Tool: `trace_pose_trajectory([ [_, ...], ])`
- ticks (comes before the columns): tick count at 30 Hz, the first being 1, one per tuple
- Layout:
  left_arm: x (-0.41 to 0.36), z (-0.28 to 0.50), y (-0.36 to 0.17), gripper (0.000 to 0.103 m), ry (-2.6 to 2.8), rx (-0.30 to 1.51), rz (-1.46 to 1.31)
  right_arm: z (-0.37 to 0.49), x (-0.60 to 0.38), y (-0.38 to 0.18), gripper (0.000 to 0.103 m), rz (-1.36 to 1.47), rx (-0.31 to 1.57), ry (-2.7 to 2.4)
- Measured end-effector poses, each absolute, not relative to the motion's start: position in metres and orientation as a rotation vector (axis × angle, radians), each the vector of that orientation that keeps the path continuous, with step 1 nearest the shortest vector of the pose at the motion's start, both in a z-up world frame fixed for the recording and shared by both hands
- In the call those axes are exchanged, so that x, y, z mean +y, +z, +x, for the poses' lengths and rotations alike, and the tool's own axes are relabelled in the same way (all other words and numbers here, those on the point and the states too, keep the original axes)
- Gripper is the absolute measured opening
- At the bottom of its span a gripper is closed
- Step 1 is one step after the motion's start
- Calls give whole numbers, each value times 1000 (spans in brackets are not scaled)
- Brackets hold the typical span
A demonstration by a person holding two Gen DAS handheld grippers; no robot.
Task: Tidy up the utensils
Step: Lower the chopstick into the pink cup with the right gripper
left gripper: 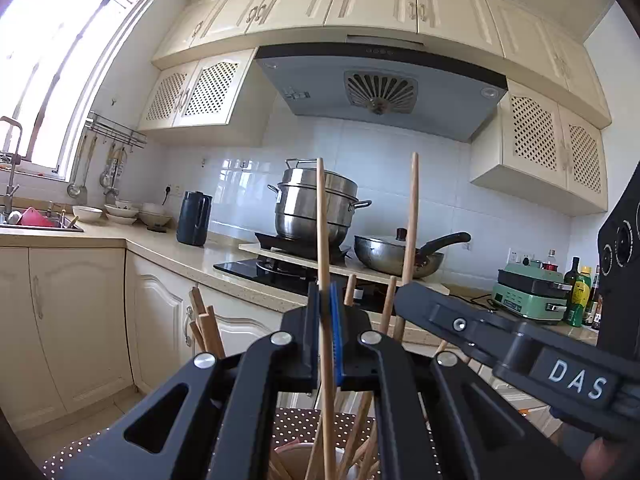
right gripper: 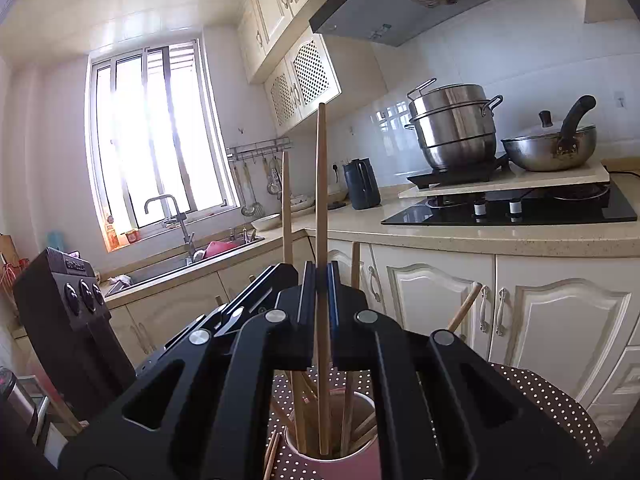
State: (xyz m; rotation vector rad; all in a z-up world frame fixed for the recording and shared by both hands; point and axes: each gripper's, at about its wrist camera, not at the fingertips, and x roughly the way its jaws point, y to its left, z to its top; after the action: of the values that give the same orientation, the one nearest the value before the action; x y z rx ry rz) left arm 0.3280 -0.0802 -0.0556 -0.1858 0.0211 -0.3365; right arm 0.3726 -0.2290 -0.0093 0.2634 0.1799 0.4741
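Both grippers up over the cup point(right gripper: 332, 432), w/ open air ahead to the counter point(right gripper: 480, 236) edge. Left gripper point(left gripper: 326, 304) clamped tight on one chopstick point(left gripper: 323, 240), upright, thin, pale wood, lower end down toward the cup. Right gripper point(right gripper: 322, 280) same deal: fingers pinched on a second chopstick point(right gripper: 321, 200), near vertical, tip inside the cup's rim. Cup's round, pale, smooth-walled, more wooden sticks leaning in it at angles. It sits on a brown cloth point(right gripper: 552, 404) w/ white dots. The two grippers sit close, side by side, little room betw. them. Steel pot point(right gripper: 456, 128) and pan point(right gripper: 548, 152) well back on the stove.
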Motion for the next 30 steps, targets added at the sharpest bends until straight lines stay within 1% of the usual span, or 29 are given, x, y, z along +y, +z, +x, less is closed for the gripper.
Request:
trace_pose_trajectory([
  [7, -85, 329, -67, 6, -315, 16, -176, 372, -233, -23, 6, 268, 183, 479],
  [13, -85, 327, -74, 6, -314, 47, -163, 368, -233, -31, 6, 259, 204, 481],
  [23, -76, 303, -81, 6, -303, 79, -137, 351, -227, -42, 6, 238, 230, 489],
  [30, -70, 291, -93, 6, -303, 138, -137, 343, -224, -48, 6, 215, 260, 477],
])
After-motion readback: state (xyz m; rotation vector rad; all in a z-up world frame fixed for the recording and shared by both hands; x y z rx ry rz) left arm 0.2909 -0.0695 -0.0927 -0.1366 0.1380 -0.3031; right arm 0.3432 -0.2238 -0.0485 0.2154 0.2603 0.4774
